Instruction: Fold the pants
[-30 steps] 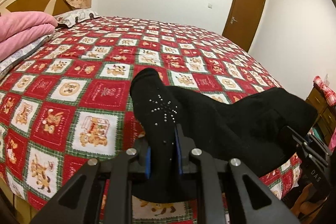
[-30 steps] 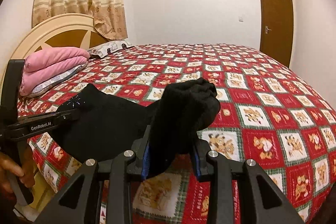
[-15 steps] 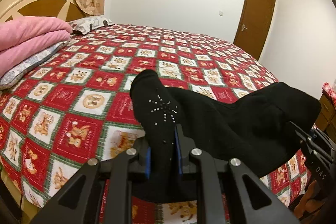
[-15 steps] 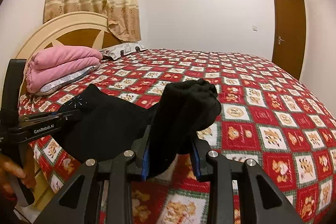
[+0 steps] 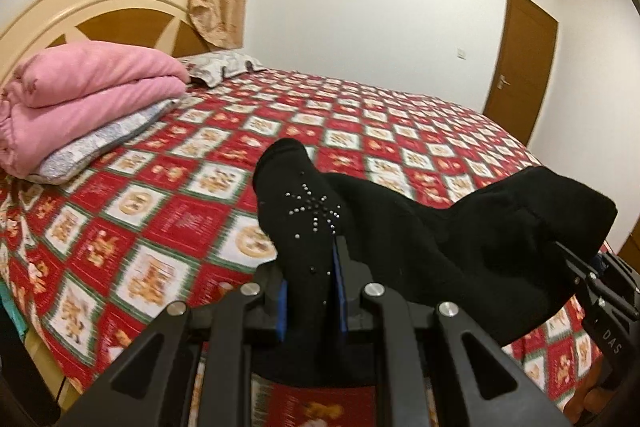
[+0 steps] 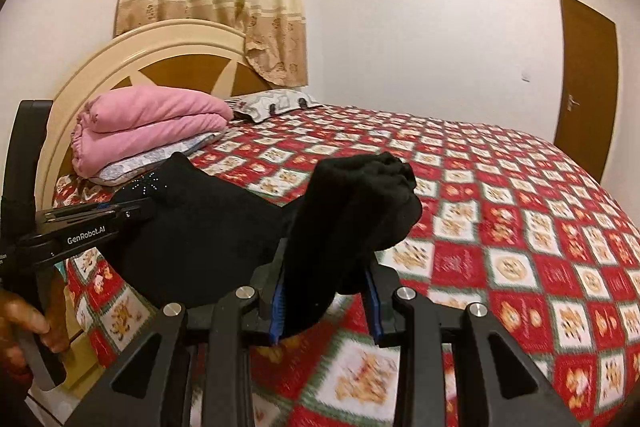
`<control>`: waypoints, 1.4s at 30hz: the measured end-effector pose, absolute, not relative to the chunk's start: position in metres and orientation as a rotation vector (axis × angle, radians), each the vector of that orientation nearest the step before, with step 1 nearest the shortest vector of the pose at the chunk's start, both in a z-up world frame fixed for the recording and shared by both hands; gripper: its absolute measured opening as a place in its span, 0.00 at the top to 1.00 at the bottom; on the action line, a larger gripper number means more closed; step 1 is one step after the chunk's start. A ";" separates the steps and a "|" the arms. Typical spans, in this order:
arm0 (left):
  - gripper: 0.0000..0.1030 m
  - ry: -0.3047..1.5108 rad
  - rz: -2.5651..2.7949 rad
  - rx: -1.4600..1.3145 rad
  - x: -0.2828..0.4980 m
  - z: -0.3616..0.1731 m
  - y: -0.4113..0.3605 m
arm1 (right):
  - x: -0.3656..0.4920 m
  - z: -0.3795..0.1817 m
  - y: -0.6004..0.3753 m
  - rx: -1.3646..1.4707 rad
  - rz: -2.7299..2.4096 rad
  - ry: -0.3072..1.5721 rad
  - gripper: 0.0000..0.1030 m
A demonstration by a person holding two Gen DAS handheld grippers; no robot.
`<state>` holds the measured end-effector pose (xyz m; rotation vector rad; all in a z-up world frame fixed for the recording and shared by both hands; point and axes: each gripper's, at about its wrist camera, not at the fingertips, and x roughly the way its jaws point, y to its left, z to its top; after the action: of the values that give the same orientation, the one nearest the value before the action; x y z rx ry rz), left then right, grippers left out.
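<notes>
Both grippers swung toward headboard (image 5: 92, 7), left gripper (image 5: 310, 283) and right gripper (image 6: 326, 301) each clamping black pants (image 5: 460, 239) above quilt (image 5: 168, 211); pink blankets (image 5: 80, 95) ahead.

Black fabric pants (image 5: 460, 251): lower part hidden behind black left gripper (image 5: 310, 291) frame. Red patchwork quilted bedspread (image 6: 500, 227): near squares blurred. Black right gripper (image 5: 600, 291): cut off at right edge of left wrist view.
</notes>
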<state>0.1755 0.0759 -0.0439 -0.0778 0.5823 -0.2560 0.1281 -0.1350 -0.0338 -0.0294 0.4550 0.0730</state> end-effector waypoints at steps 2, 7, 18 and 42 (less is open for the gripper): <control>0.82 0.577 -0.228 -0.083 0.182 -0.043 0.084 | 0.141 -0.031 -0.127 -0.037 0.092 0.446 0.68; 0.82 0.563 -0.163 -0.090 0.197 -0.040 0.100 | 0.173 -0.026 -0.108 -0.058 0.130 0.429 0.68; 0.82 0.552 -0.012 -0.065 0.235 -0.052 0.118 | 0.250 -0.058 -0.079 -0.136 0.185 0.476 0.68; 0.00 0.860 0.128 -0.149 0.248 -0.138 0.181 | 0.274 -0.131 -0.154 0.196 0.205 0.780 0.23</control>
<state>0.2484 0.1814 -0.1378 -0.1494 0.8599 0.1281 0.2745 -0.1538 -0.1312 0.1960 0.7799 0.2054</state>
